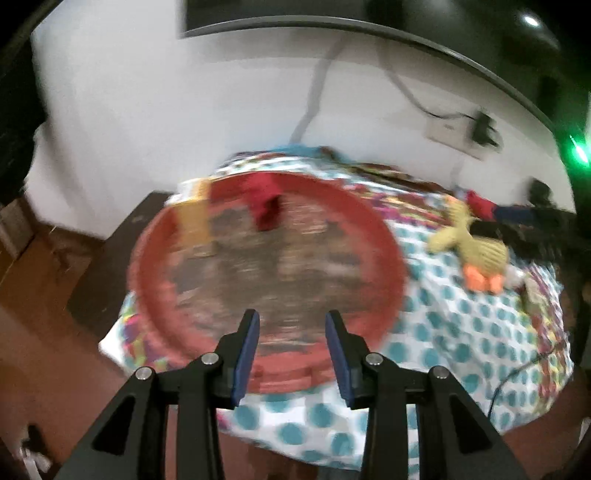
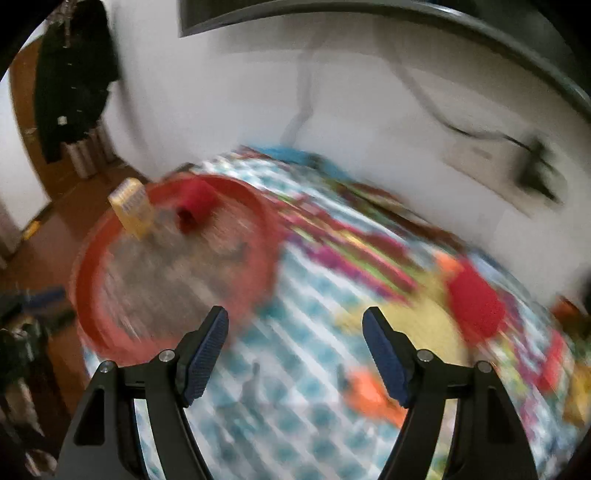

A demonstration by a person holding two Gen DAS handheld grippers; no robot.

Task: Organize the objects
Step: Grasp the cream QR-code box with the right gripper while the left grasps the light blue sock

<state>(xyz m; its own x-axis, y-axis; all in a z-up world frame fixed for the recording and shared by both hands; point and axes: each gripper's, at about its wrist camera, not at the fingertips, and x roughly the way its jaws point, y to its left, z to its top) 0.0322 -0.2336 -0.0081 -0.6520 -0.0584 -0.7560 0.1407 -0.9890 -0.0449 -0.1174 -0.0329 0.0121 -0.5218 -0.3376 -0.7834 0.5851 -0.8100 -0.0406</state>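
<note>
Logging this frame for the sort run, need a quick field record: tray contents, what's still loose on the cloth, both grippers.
tray: round red tray on dotted cloth
in tray: yellow carton, upright; red item, blurred
loose: knitted yellow duck, right of tray
left gripper: empty, over tray's near rim
right gripper: wide open, empty
image: heavy motion blur

You were in a home: a patterned cloth (image 1: 461, 332) covered the table, a knitted toy duck (image 1: 476, 251) lay on it, below a wall-mounted screen (image 1: 332, 18).

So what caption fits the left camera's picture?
Empty tongs over a red tray holding a yellow box; toy duck beside it.
</note>
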